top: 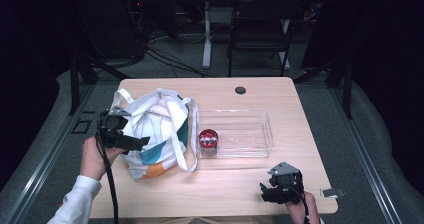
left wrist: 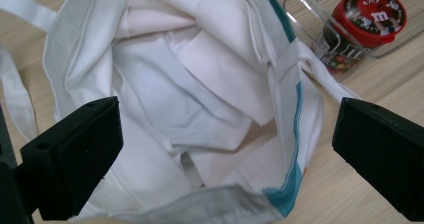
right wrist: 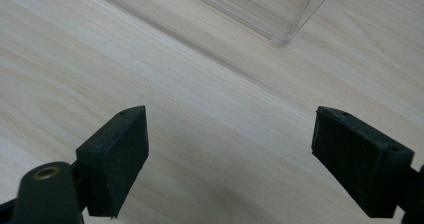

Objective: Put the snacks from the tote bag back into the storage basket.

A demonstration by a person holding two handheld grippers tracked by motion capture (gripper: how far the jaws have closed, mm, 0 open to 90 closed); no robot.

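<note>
Hovering over the tote bag [top: 155, 134], L claw [top: 142, 143] has jaws spread wide, nothing gripped. L gripper view looks into the bag [left wrist: 200, 104]: white lining, folded fabric inside, teal edge at its right side, white strap running off toward the tray. Bag lies on the left half of the desk [top: 225, 194], mouth facing up/left, white w/ teal + orange patches, straps loose around it. Just right of bag, touching a strap: clear plastic tray [top: 250, 134]. Candy jar [top: 208, 140] w/ red lid stands upright in tray's left end; same jar [left wrist: 367, 21] seen top right in L gripper view, colourful candies inside. R claw [top: 272, 188] near front right desk edge, well apart from bag, jaws wide, holding nothing. R gripper view: bare wood desk [right wrist: 200, 114] betw. jaws, tray corner [right wrist: 280, 19] ahead.
</note>
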